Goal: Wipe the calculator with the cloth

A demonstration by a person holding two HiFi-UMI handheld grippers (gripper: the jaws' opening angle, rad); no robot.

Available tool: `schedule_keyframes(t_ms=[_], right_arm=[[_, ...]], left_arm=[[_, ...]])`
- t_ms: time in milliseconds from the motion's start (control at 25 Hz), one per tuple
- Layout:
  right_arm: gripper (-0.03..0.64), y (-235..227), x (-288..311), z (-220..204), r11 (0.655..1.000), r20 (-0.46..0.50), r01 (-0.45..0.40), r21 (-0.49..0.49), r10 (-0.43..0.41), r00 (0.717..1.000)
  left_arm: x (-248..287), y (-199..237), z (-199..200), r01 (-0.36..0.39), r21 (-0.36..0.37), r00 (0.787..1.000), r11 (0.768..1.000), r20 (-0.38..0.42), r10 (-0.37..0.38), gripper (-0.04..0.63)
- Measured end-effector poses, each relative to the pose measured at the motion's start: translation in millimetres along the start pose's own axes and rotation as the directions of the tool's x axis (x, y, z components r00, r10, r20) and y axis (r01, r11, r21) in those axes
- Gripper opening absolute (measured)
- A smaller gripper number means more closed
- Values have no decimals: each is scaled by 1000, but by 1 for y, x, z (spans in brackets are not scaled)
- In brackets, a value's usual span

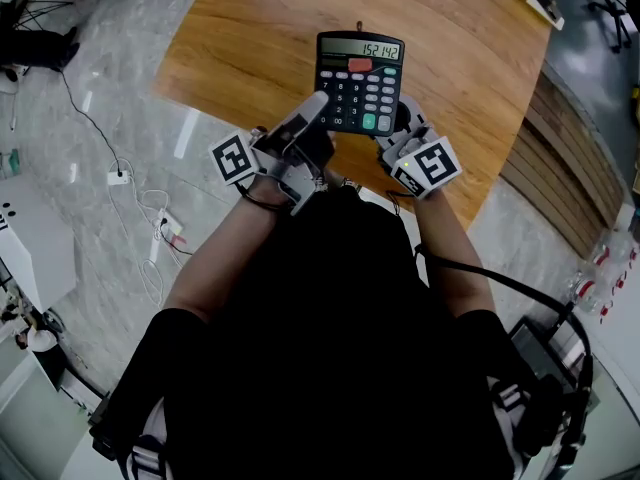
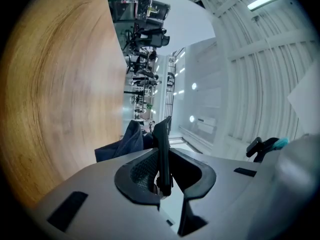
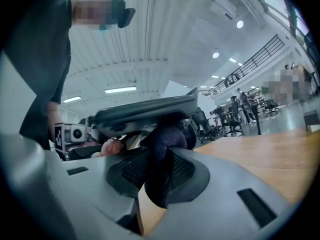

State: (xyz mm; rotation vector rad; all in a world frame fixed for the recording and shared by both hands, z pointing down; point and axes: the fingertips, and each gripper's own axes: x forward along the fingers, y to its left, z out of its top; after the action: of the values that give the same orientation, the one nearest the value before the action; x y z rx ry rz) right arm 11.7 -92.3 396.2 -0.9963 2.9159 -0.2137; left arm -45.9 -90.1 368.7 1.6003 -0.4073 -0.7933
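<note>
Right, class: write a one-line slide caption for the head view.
Left gripper holds the calculator over the wooden table; right gripper holds a dark cloth at its corner.

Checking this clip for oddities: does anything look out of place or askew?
Only the calculator: it is not lying on the table but is held up by one edge in the left hand-held gripper, while the right hand-held gripper holds the cloth at its underside. Nothing looks spilled or damaged.
</note>
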Motion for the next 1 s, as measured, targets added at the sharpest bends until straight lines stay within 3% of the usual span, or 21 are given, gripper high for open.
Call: schedule_keyframes(t_ms=[200, 400, 600, 760, 880, 1000], right_arm=[[80, 43, -3, -3, 988, -33, -139, -73, 137, 990], [80, 46, -2, -7, 980, -71, -174, -97, 167, 983], [80, 26, 3, 4, 983, -23, -130, -130, 128, 992], [80, 3, 6, 7, 989, -6, -30, -148, 30, 1000], [80, -16, 8, 14, 992, 37, 42, -120, -38, 999], [80, -20, 13, 19, 994, 60, 60, -95, -55, 997]], left_arm=[[3, -5, 17, 15, 1, 999, 1000, 49, -15, 71], [4, -7, 15, 25, -8, 999, 1000, 37, -25, 71], [4, -8, -3, 35, -41, 999, 999, 4, -35, 71], [1, -13, -12, 58, -61, 998, 996, -24, -60, 71], [0, -14, -19, 64, -78, 996, 995, -57, -69, 71], [-2, -12, -20, 65, -107, 996, 992, -59, -71, 71]])
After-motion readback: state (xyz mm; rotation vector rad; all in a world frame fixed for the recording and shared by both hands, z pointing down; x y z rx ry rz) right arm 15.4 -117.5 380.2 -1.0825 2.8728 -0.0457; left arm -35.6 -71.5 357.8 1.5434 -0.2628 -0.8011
